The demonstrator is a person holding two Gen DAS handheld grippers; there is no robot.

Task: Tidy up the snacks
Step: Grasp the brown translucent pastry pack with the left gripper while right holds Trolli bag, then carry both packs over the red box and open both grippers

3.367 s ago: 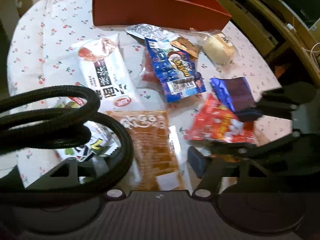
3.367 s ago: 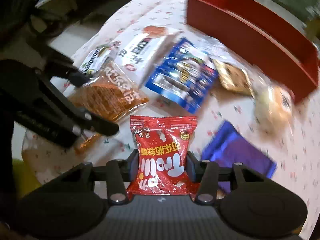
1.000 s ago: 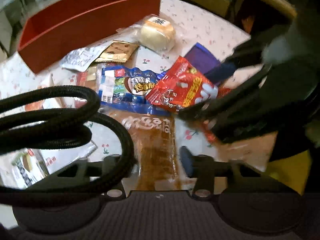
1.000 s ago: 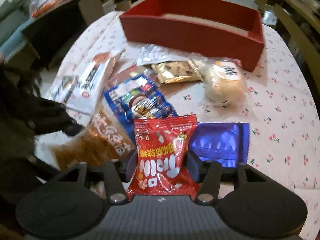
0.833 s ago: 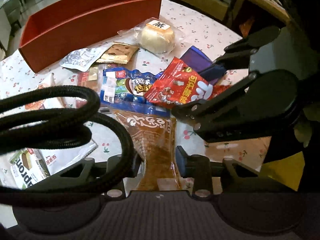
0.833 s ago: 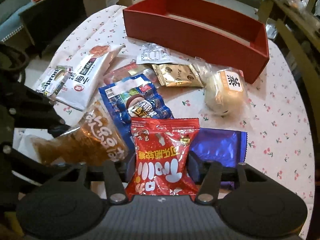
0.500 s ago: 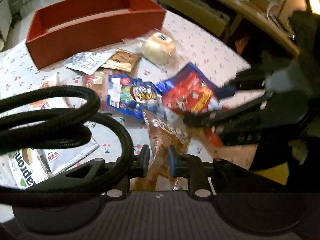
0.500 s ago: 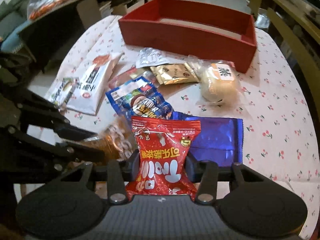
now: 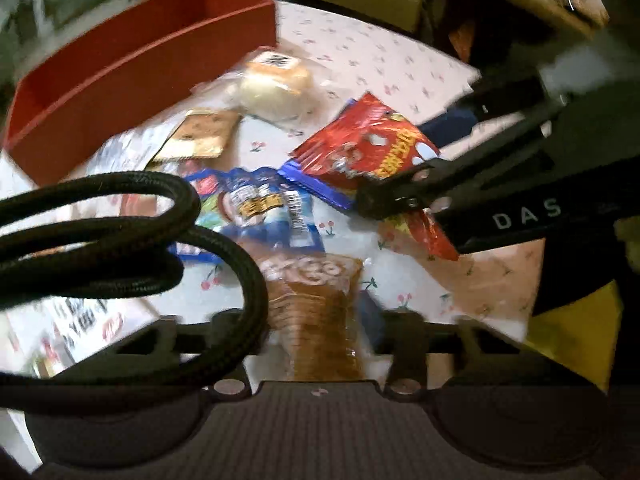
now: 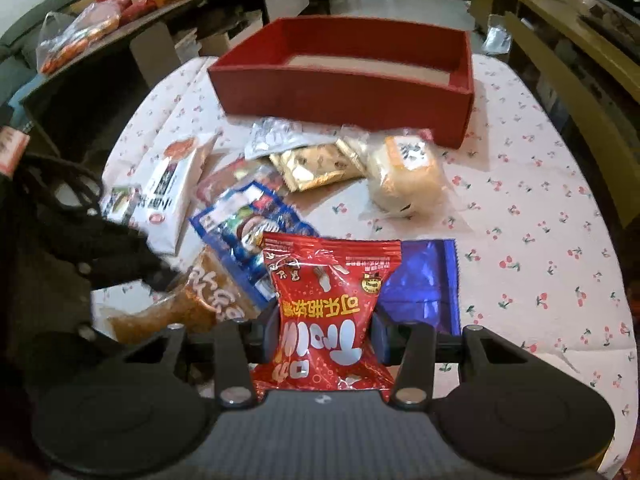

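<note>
L grip (image 9: 316, 320): just opened a bit, brown bag (image 9: 320, 312) still between.
R grip (image 10: 324, 336): squeezes red bag (image 10: 328, 304).
Red box (image 10: 344, 92): no snacks yet.

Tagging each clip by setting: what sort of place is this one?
Probably a home living or dining room: a table under a cherry-print tablecloth, a wooden bench or chair frame beside it, and a cluttered side table of bagged snacks behind.

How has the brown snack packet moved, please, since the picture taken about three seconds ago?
Yes. Earlier it lay flat beside the white packet; now the brown snack packet is lifted and crumpled in the left hand-held gripper, nearer the blue packet.
</note>
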